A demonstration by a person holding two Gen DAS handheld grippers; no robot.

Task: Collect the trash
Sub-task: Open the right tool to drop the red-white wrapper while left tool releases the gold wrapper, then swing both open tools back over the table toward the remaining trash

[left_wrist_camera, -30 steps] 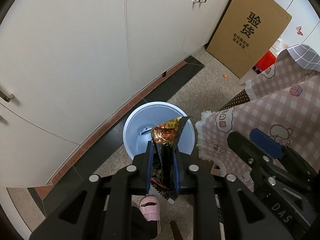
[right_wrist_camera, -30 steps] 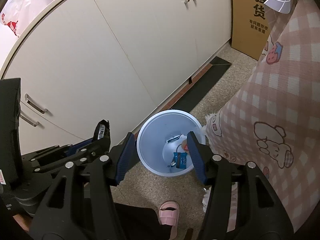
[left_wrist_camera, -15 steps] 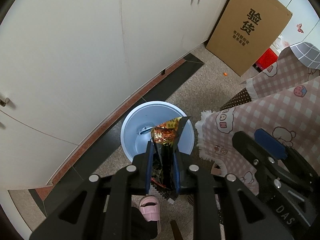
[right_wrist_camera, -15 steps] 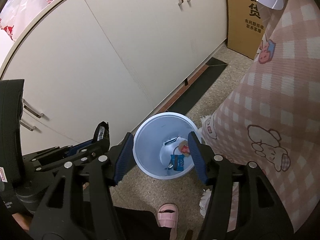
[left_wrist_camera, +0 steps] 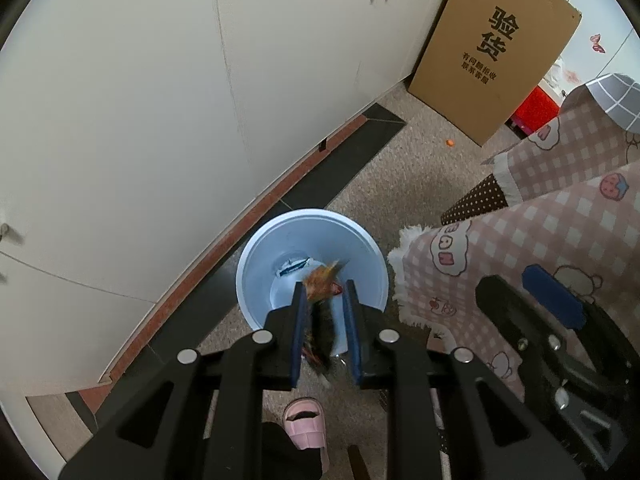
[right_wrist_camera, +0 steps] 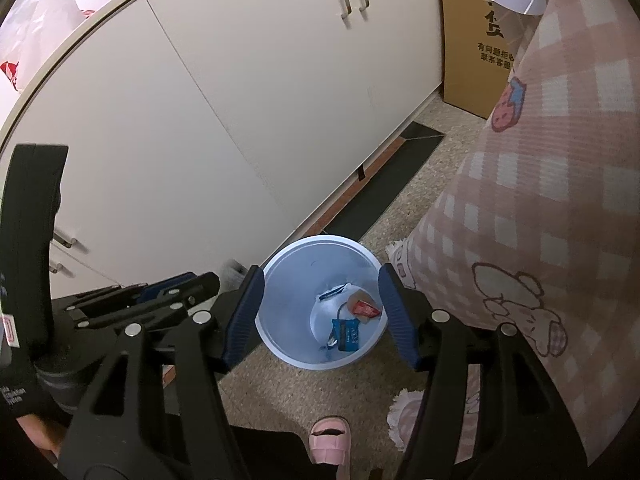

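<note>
Foil snack wrapper hangs blurred between the left gripper pads, apparently slipping free just above the blue bin. Right gripper is empty, its jaws opening over that bin. Next: confirm the drop lands inside.

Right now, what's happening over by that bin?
A person holds a gripper in each hand above the pale blue round plastic bin on the floor. The left gripper has a dark, crinkly snack wrapper between its fingers over the bin's mouth; it looks blurred. The right gripper is opening, with nothing between its fingers. A few wrappers already lie inside.
</note>
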